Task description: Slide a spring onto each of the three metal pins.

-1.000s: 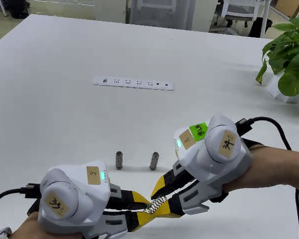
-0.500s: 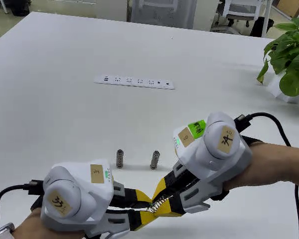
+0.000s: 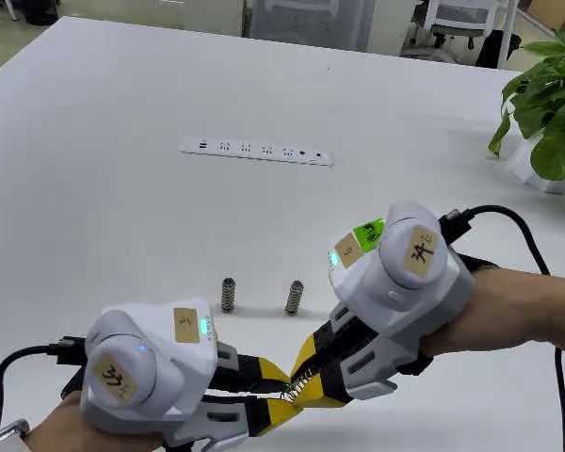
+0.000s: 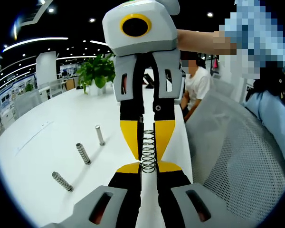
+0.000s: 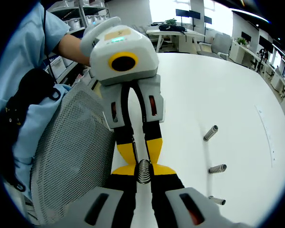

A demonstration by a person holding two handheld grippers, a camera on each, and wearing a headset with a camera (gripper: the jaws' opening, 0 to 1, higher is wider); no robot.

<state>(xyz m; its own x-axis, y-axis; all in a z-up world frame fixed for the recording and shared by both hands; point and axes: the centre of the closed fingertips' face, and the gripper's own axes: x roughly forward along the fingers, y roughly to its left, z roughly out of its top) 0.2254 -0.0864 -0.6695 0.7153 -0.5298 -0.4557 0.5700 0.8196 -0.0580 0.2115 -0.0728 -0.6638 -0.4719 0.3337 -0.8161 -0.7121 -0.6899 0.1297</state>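
Left gripper (image 4: pixel 148 169) and right gripper (image 5: pixel 142 174) both closed on one spring (image 4: pixel 148 149) — an uneven handover could flick it away from the bare pin (image 4: pixel 99 135).

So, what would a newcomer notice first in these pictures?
The left hand-held gripper and the right hand-held gripper meet tip to tip over the table, both pinching one spring. Beyond them two springs already sit on pins, and a third pin stands bare.
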